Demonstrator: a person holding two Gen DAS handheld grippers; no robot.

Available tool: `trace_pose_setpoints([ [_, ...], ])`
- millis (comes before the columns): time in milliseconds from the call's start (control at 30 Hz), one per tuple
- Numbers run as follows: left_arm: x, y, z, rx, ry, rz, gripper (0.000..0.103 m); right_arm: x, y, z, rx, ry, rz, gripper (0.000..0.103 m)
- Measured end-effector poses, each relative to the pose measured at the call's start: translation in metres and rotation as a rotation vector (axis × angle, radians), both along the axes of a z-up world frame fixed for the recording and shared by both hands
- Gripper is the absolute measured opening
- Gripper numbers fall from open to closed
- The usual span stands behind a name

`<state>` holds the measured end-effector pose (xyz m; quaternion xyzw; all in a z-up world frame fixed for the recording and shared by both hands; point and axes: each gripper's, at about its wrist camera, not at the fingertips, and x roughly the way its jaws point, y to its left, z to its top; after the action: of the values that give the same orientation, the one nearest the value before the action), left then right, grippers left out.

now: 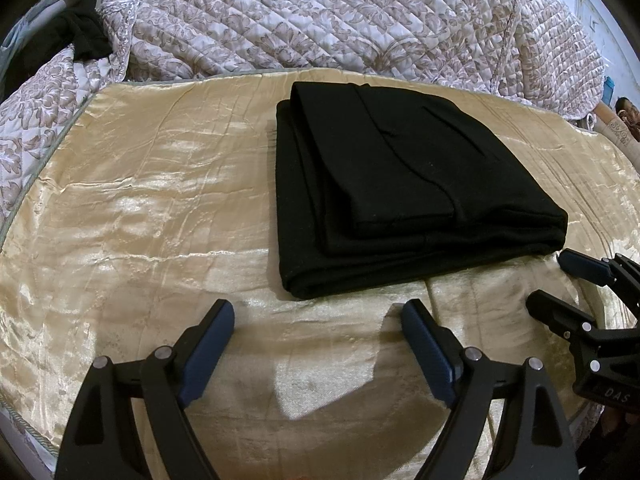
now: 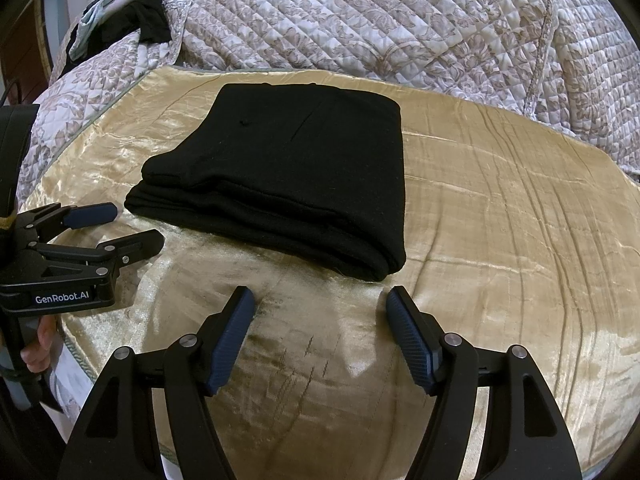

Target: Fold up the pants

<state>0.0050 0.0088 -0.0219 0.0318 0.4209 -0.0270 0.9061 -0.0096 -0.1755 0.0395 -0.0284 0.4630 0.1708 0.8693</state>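
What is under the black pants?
The folded black pants lie on a shiny gold bed cover, which shows all around them. The part right beneath is covered, so anything hidden there cannot be seen.

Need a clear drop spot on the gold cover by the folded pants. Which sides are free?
Free: the gold cover left of the black pants, out to the quilt, and the wide stretch right of them in the right wrist view. Crowded: the near strip, where the left gripper and right gripper hang open.
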Motion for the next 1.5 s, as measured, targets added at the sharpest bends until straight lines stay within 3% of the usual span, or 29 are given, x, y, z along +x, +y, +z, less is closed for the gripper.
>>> trace_pose_setpoints([
  [1500, 0.0008, 0.0001, 0.0008, 0.002, 0.003, -0.001, 0.089, 0.0000, 0.0035, 0.0002, -0.020, -0.012, -0.001, 0.072],
])
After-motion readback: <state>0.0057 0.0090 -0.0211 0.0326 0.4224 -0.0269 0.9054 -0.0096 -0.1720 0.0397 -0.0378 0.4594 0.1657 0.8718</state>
